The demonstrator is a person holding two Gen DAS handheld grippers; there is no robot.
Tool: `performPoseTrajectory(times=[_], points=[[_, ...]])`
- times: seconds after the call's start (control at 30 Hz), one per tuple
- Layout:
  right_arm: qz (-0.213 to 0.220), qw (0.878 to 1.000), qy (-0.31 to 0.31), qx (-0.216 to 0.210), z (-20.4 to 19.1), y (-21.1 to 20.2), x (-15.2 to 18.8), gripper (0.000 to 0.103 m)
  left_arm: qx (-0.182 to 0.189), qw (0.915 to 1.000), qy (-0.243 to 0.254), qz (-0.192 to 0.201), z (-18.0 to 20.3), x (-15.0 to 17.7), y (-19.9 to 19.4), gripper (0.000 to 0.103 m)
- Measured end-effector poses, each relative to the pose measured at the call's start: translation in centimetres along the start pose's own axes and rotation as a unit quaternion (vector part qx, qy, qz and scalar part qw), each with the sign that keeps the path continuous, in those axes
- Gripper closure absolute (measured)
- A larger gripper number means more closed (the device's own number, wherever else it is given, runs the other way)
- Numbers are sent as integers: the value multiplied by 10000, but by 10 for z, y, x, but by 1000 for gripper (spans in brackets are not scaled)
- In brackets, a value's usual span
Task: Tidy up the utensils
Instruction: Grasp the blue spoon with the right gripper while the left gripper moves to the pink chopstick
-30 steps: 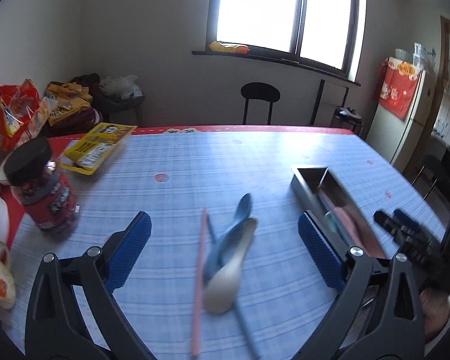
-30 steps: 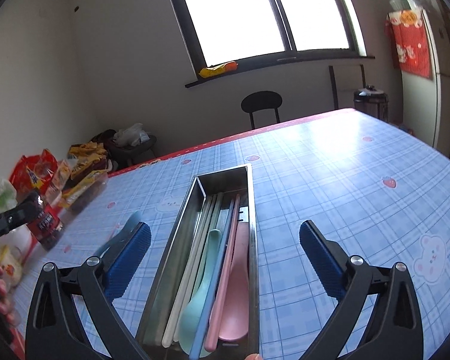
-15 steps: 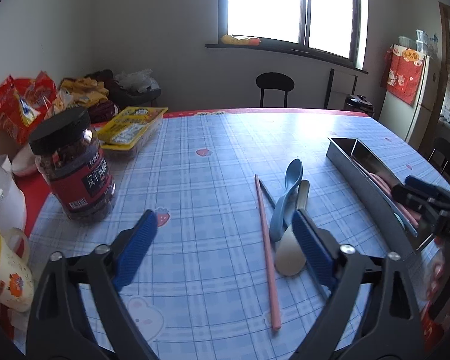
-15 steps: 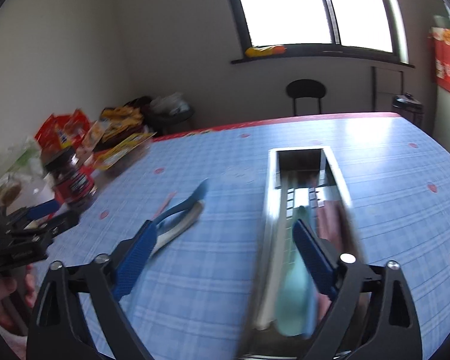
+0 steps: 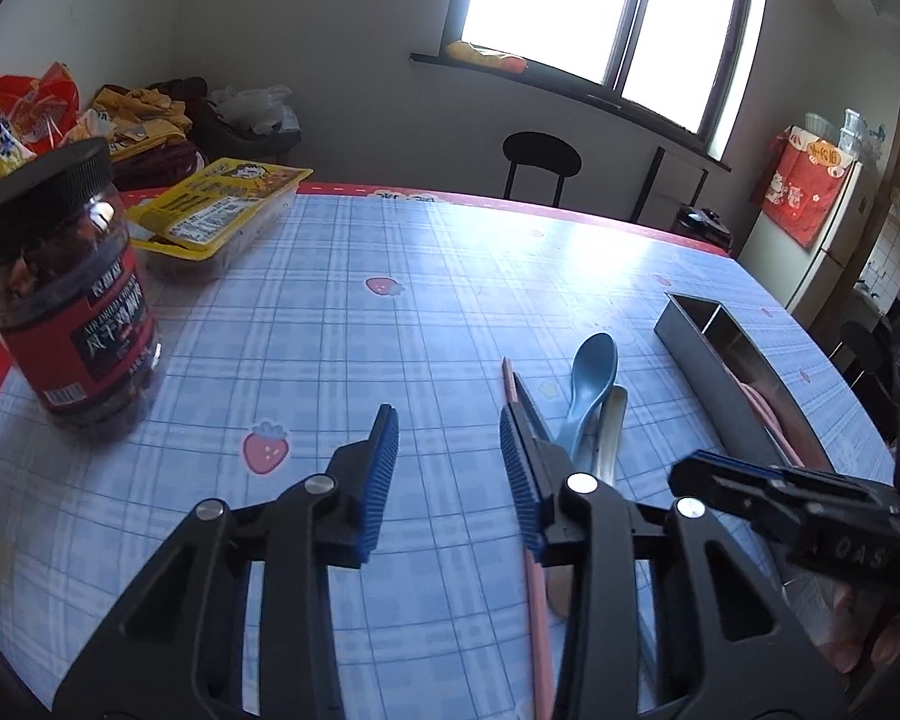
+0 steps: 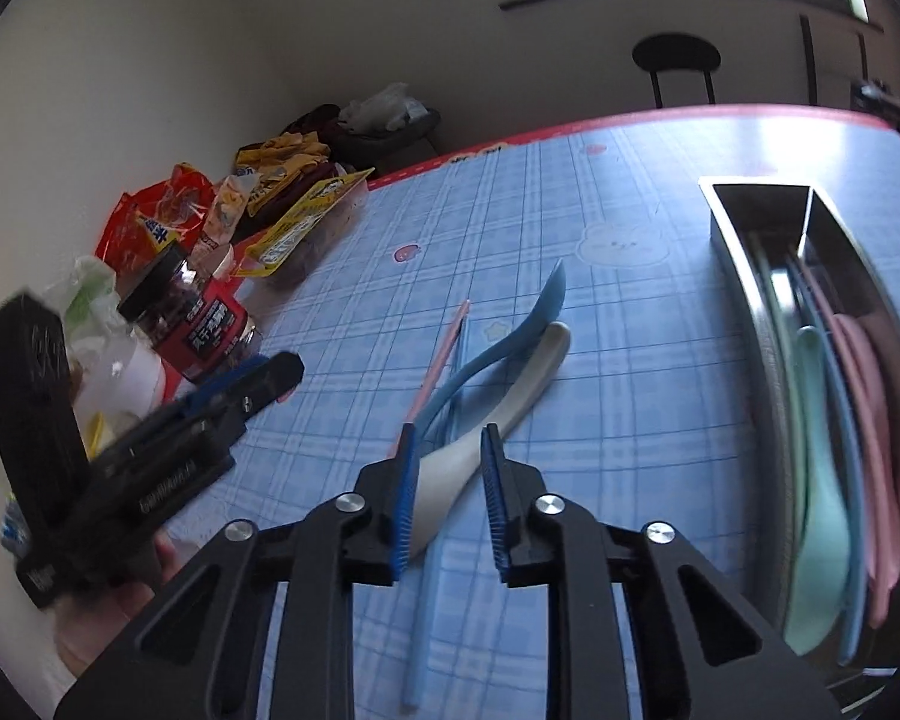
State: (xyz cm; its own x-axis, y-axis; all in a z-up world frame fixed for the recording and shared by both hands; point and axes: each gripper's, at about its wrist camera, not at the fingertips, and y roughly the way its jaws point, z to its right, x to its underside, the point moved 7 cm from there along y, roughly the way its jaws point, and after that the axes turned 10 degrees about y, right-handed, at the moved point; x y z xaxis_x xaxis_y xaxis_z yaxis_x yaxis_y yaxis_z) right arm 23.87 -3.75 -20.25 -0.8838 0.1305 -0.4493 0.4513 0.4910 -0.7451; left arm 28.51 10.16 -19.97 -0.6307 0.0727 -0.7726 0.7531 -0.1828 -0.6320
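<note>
On the blue checked tablecloth lie a blue spoon [image 5: 591, 372], a white spoon [image 5: 611, 420], a pink chopstick [image 5: 512, 381] and a blue chopstick [image 6: 424, 618]. My left gripper [image 5: 448, 420] hangs just left of them, its jaws closing with only cloth between them. Its right finger stands over the pink chopstick. My right gripper [image 6: 450, 435] hovers over the white spoon [image 6: 498, 414], jaws closing to a narrow gap; the spoon's bowl and the blue chopstick show in that gap. To the right stands a metal tray [image 6: 750, 312] holding several utensils.
A dark jar with a red label [image 5: 69, 306] stands at the left, with a yellow snack tray [image 5: 222, 216] and snack bags [image 6: 168, 222] behind it. The right gripper [image 5: 780, 498] shows at the lower right of the left wrist view. A black stool [image 5: 540, 162] stands beyond the table.
Both grippers' jaws have narrowed from wide open. The right gripper swung left from over the tray to the loose spoons. The left gripper came down and moved left, bringing the jar nearer.
</note>
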Motion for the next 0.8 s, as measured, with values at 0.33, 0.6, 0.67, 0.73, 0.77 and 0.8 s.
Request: performPoseTrajectory(times=[0.33, 0.6, 0.67, 0.73, 0.77, 0.8], points=[[-531, 9908, 1240, 124, 8, 59, -26, 83, 223, 9993, 203, -211, 2, 11, 8, 70], [-549, 9835, 1663, 462, 14, 76, -28, 83, 198, 9986, 422, -267, 11, 13, 9, 69], [-530, 9840, 1620, 514, 13, 77, -30, 84, 209, 9984, 424, -316, 12, 15, 10, 69], [-517, 9838, 1648, 490, 14, 75, -30, 85, 220, 9983, 425, -346, 12, 17, 11, 69], [-514, 9838, 1654, 466, 13, 76, -30, 88, 225, 9982, 432, -362, 13, 17, 12, 68], [-505, 9843, 1622, 469, 13, 75, -30, 89, 223, 9981, 440, -374, 13, 18, 13, 68]])
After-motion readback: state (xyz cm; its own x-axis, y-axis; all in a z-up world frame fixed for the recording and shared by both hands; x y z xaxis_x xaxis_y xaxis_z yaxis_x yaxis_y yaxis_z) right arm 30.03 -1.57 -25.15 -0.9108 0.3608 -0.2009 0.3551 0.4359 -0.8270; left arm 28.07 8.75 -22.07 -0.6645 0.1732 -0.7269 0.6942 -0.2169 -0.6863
